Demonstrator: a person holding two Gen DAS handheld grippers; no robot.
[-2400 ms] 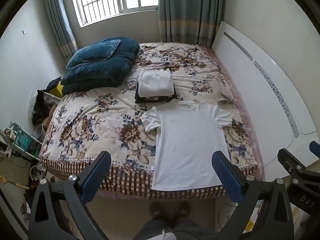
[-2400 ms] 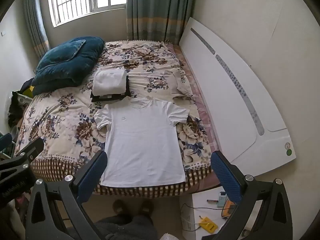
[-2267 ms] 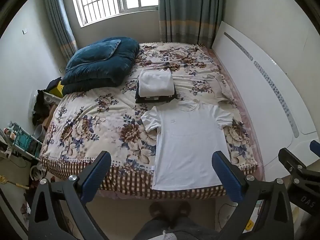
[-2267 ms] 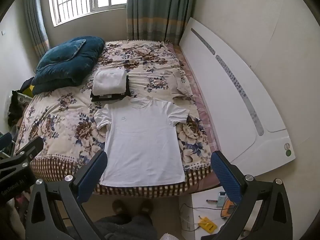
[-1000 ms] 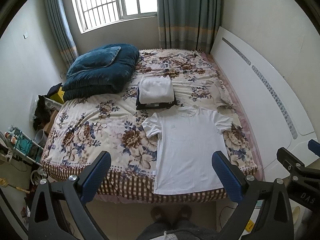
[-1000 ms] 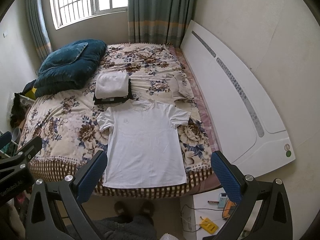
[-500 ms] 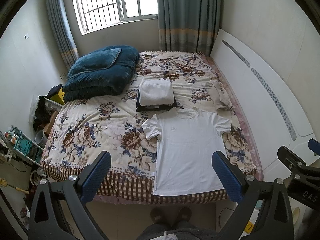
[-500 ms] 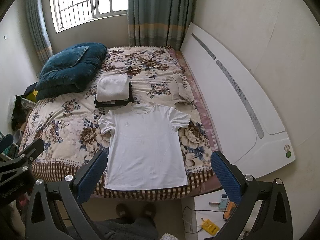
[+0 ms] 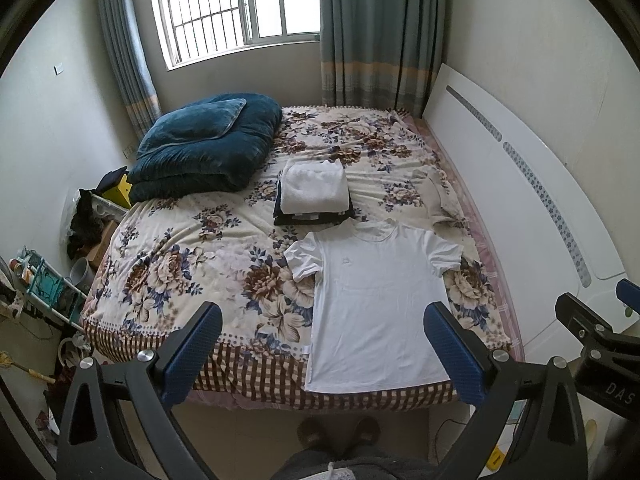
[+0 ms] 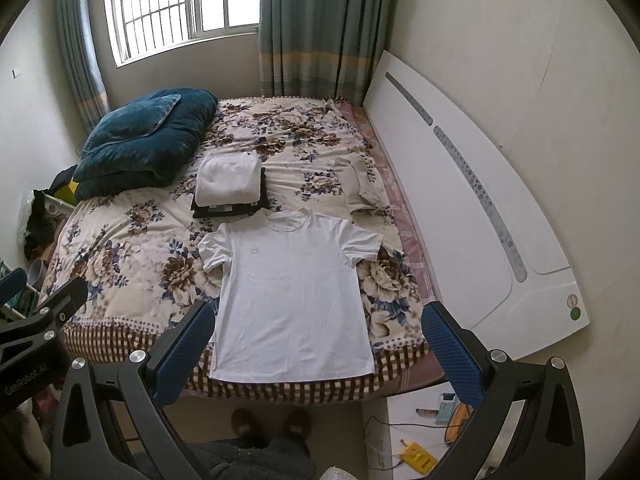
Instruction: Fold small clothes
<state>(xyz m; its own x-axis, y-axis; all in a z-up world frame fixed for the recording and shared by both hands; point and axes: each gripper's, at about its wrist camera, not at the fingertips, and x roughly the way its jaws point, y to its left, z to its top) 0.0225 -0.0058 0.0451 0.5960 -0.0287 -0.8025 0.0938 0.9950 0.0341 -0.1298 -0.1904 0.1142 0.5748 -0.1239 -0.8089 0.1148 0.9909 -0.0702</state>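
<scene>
A white T-shirt (image 9: 376, 300) lies flat, face up, at the near edge of the floral bed (image 9: 192, 248), collar away from me; it also shows in the right wrist view (image 10: 292, 296). A stack of folded clothes (image 9: 314, 192), white on top of dark, sits just beyond the collar, also in the right wrist view (image 10: 228, 186). My left gripper (image 9: 322, 332) is open and empty, held high above and in front of the bed's edge. My right gripper (image 10: 316, 332) is open and empty at the same height, to the right of the left one.
A dark blue quilt and pillow (image 9: 204, 148) lie at the far left of the bed. A crumpled light garment (image 10: 362, 188) lies near the white headboard (image 10: 460, 208). A nightstand (image 10: 412, 428) with small items stands at bottom right. Clutter and a rack (image 9: 44, 280) line the left wall.
Both grippers have tilted up and drawn back slightly, so the bed and shirt sit lower and a bit smaller in view. Both stay open. The shirt has not moved.
</scene>
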